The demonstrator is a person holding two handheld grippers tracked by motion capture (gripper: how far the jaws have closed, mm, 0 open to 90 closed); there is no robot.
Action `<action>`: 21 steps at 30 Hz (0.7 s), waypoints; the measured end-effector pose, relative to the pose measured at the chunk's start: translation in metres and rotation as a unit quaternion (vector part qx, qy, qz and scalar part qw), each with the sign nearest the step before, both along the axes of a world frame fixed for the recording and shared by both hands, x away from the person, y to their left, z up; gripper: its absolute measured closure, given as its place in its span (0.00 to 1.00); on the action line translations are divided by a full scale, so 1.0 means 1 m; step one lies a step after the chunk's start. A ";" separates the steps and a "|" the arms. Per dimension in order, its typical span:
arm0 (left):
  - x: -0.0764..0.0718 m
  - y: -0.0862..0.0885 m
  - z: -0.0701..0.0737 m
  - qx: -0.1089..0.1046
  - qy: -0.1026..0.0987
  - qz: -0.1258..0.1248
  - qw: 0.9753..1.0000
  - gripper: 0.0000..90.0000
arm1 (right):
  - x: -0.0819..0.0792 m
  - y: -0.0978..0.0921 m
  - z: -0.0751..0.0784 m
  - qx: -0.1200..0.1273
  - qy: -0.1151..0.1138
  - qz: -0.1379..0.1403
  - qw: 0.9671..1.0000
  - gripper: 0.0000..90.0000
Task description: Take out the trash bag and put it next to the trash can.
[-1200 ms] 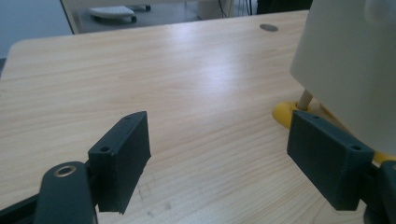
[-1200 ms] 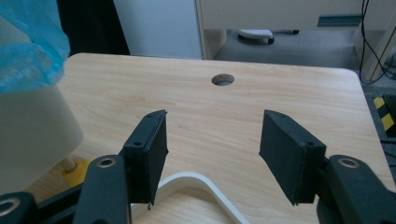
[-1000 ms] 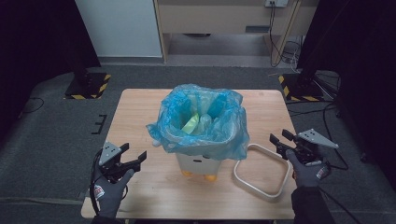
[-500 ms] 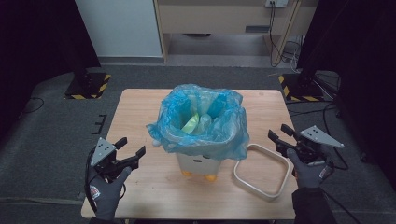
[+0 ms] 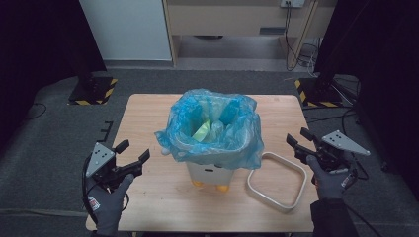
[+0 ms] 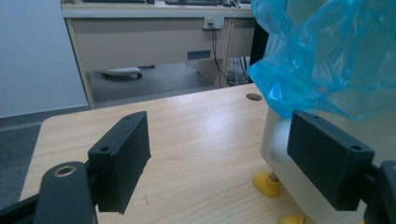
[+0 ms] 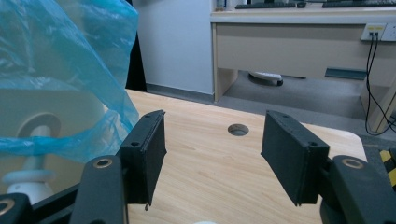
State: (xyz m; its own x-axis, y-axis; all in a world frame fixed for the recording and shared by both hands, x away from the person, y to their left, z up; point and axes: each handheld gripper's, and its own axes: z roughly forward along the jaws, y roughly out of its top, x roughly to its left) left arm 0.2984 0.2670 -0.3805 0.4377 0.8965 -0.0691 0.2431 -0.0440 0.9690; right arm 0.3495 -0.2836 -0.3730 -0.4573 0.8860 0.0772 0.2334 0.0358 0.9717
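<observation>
Two hand-held grippers flank a small white plastic bin (image 5: 210, 170) lined with a crinkled translucent blue plastic bag (image 5: 212, 128), which stands on yellow feet on the light wooden table (image 5: 148, 197). The left gripper (image 5: 132, 153), held in a gloved hand (image 5: 108, 207), has its jaws spread wide with nothing between them; the bin sits ahead of it and to its right, near but apart. In the left gripper view the left gripper (image 6: 219, 154) frames bare tabletop, and the bag's blue overhang (image 6: 327, 60) and the bin's white wall (image 6: 280, 140) lie just beyond its right jaw. The right gripper (image 5: 300, 139), in the other gloved hand (image 5: 328, 180), is likewise wide open and grips nothing. The bin stands to its left, apart from it. A white rounded-square plastic ring (image 5: 276, 180) lies flat on the table just to the left of this hand, beside the bin's base. In the right gripper view the right gripper (image 7: 212, 149) points across the open tabletop toward a round hole (image 7: 238, 129) in the wood, with the blue bag (image 7: 60, 79) hanging beyond its left jaw. Inside the bag, seen from above, lies a pale green crumpled piece (image 5: 202, 132).
</observation>
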 end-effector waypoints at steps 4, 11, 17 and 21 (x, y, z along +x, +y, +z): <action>-0.002 0.001 0.006 -0.002 -0.006 0.000 1.000 0.23 | -0.001 -0.001 0.006 0.000 -0.010 0.001 1.000 0.44; -0.005 -0.003 0.018 0.004 -0.022 -0.009 1.000 0.23 | -0.001 0.002 0.014 0.004 -0.021 0.005 1.000 0.44; -0.005 -0.006 0.030 -0.002 -0.037 -0.013 0.999 0.23 | -0.003 0.009 0.021 0.006 -0.030 0.014 0.999 0.44; -0.002 -0.010 0.040 0.001 -0.045 -0.018 0.999 0.23 | -0.004 0.013 0.025 0.006 -0.034 0.020 0.999 0.44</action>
State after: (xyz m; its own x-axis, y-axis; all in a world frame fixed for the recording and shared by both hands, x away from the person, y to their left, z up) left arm 0.2966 0.2570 -0.3404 0.4743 0.8800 -0.0268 0.1533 -0.0525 0.9868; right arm 0.3455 -0.2710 -0.3476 -0.4961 0.8664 0.0560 0.1659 0.0313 0.9856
